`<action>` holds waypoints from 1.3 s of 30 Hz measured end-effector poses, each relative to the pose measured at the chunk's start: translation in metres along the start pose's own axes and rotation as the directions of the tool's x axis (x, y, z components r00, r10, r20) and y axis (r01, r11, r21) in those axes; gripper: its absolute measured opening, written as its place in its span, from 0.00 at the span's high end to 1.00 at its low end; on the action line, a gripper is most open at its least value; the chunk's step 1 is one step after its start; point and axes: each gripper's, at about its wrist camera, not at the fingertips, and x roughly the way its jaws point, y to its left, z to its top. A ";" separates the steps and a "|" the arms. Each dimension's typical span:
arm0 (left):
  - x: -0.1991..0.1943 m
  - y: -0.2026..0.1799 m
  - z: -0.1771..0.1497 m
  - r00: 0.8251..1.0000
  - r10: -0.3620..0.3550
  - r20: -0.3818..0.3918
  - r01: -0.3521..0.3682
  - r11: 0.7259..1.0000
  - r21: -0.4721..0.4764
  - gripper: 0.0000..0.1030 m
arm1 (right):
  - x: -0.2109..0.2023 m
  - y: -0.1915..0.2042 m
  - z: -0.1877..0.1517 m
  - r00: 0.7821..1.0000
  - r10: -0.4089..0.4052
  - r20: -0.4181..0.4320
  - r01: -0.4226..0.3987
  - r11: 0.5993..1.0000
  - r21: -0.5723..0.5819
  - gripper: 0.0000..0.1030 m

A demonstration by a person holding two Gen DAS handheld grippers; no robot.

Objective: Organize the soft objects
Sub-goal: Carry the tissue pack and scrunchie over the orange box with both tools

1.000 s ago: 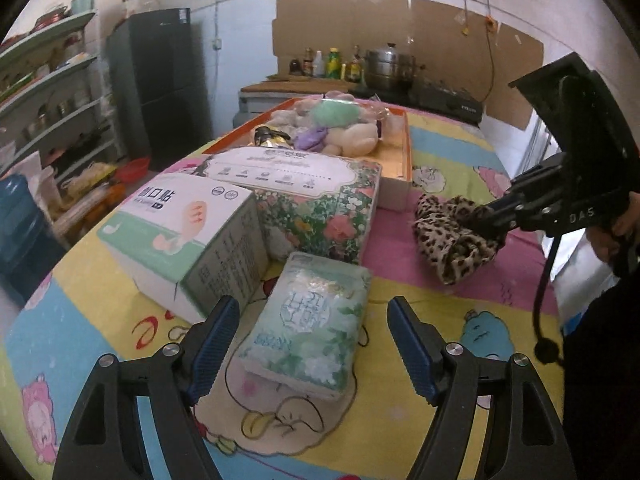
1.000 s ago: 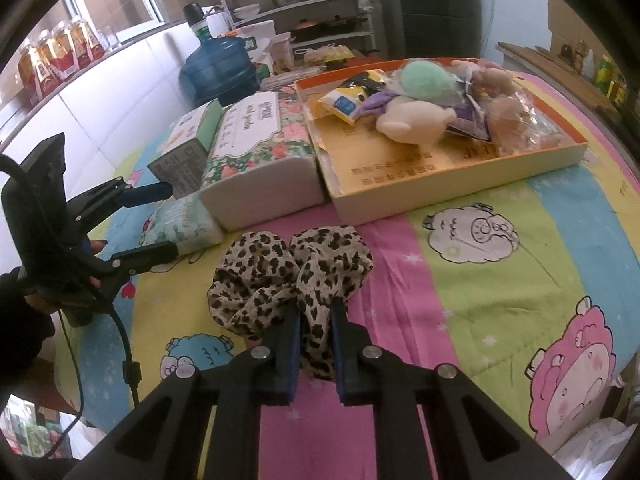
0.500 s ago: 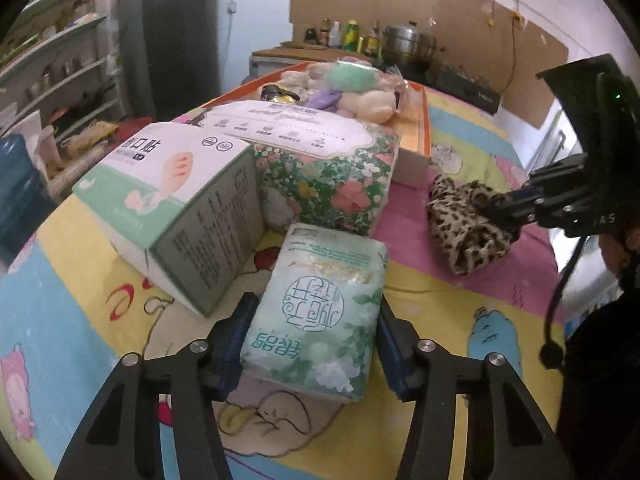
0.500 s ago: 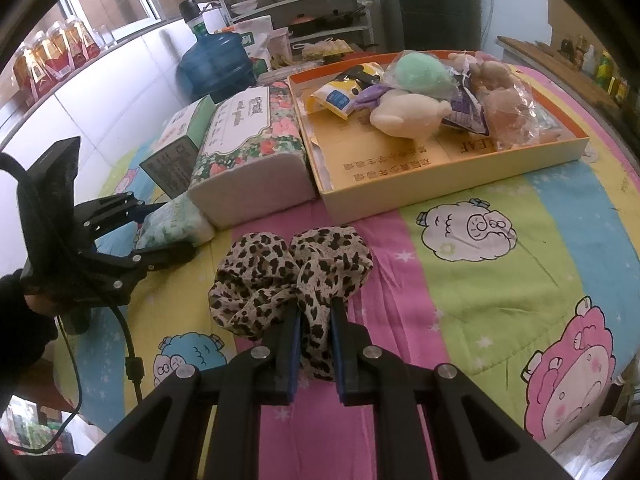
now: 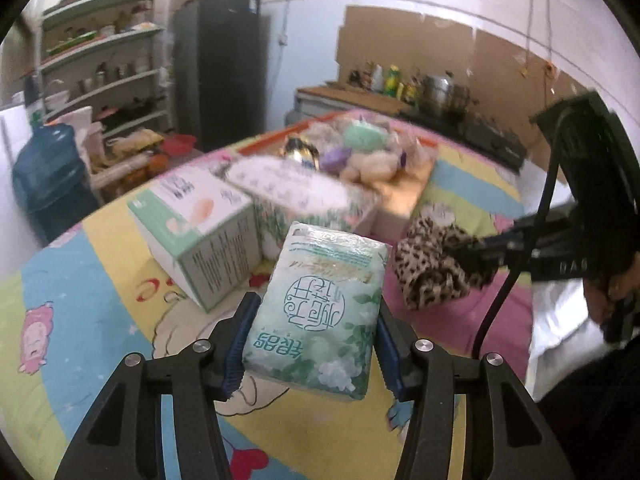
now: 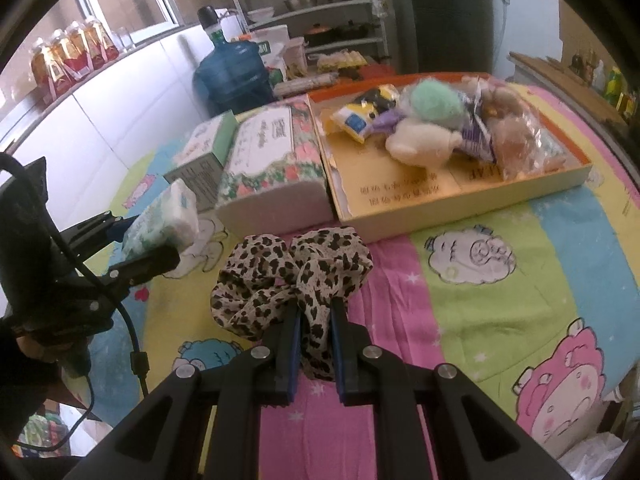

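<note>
Tissue pack tilts, clamped in raised left hand-held gripper.

A lived-in home kitchen is shown. Ahead of the left tool, open shelves of crockery, a dark fridge and a counter with bottles and a pot are seen; a water jug is seen beyond the right tool.

I see a pale-green tissue pack lifted clear of the tabletop, tilted. A crumpled leopard-print scrunchie lies near, right of it. Plush toys sit in the far orange-rimmed tray.
</note>
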 end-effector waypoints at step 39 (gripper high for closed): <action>0.047 -0.116 0.125 0.996 0.059 0.065 -0.053 0.995 -0.089 0.46 | -0.082 -0.126 0.061 0.967 -0.128 0.219 0.099 0.985 0.141 0.86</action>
